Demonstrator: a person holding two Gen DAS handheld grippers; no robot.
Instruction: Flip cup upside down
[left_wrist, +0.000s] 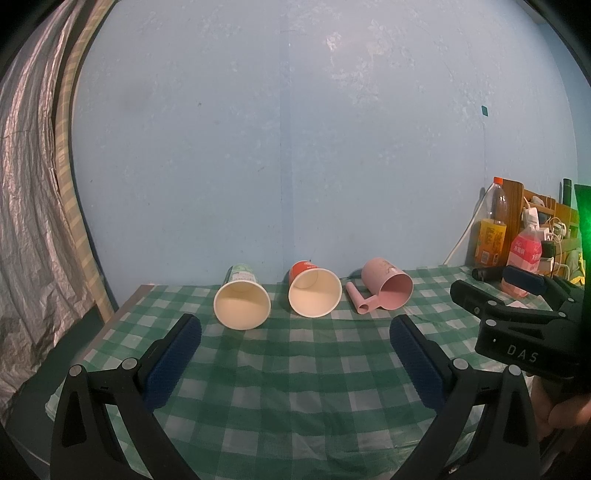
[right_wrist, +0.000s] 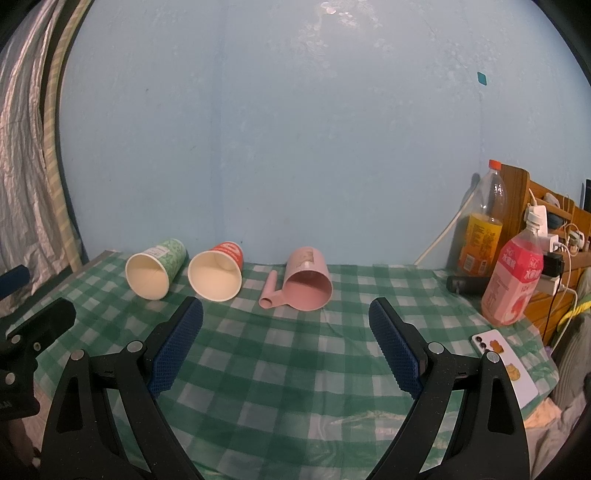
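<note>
Three cups lie on their sides on the green checked tablecloth (left_wrist: 295, 369), mouths toward me: a green paper cup (left_wrist: 242, 301) (right_wrist: 155, 268) on the left, a red paper cup (left_wrist: 314, 291) (right_wrist: 217, 270) in the middle, and a pink plastic mug (left_wrist: 388, 290) (right_wrist: 306, 282) with a long handle on the right. My left gripper (left_wrist: 295, 328) is open and empty, short of the paper cups. My right gripper (right_wrist: 286, 314) is open and empty, just in front of the pink mug. The right gripper also shows at the right edge of the left wrist view (left_wrist: 498, 291).
A blue wall stands behind the table. At the right are an orange drink bottle (right_wrist: 480, 229), a pink bottle (right_wrist: 513, 277), a dark cylinder (right_wrist: 467, 284), a phone (right_wrist: 506, 362) and a wooden shelf with chargers and cables. A curtain hangs at left.
</note>
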